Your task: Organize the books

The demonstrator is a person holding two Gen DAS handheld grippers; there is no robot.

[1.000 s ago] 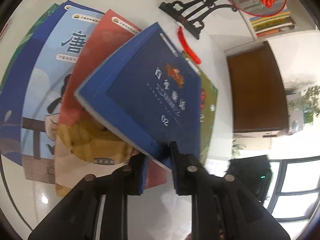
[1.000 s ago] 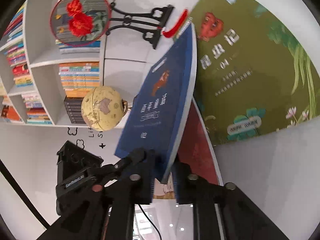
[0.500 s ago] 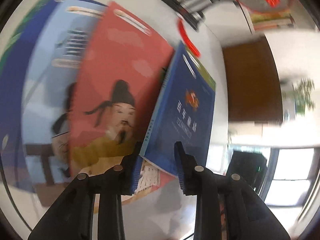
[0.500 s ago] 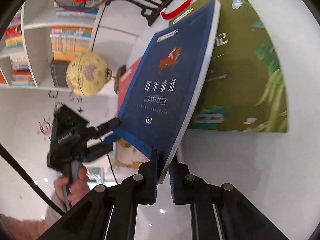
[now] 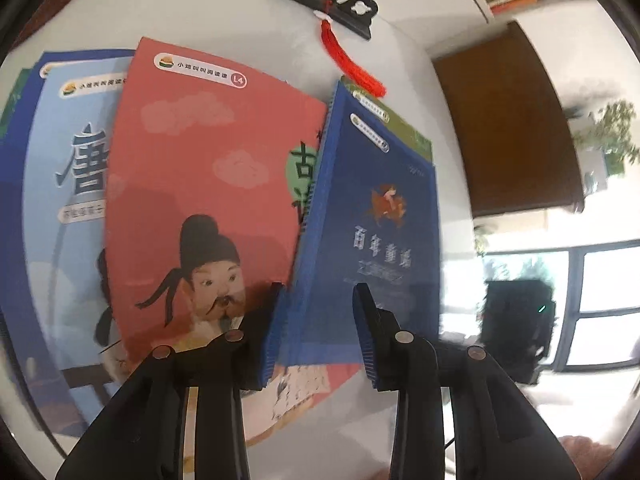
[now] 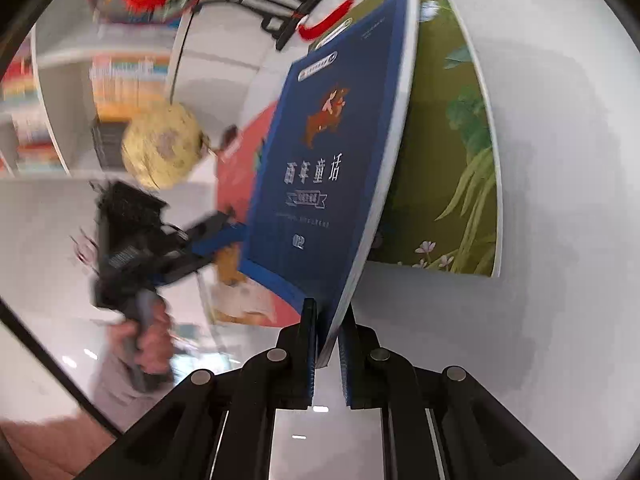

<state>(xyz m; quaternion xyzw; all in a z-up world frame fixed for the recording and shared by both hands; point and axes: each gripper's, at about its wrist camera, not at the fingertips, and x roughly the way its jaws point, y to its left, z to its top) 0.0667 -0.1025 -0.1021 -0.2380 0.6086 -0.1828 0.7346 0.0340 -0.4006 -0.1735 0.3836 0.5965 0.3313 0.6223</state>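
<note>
Left gripper (image 5: 316,328) released, fingers spread wide; dark-blue book (image 6: 320,168) stood tilted on edge, long axis pointing away, clamped by right gripper (image 6: 329,340).

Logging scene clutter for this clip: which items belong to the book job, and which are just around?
Job: dark blue book, held by right gripper; red book; light blue book; green book; left gripper.

Bystanders: globe; fan stand; red tassel.

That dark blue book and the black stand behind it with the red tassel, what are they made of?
The dark blue book looks like a paperback: its thin cover and white page block bow where the right gripper pinches its corner. The cover seems matte, with little glare. The black stand has carved openwork; lacquered wood or metal, I cannot tell. The red tassel looks like silky thread.
</note>
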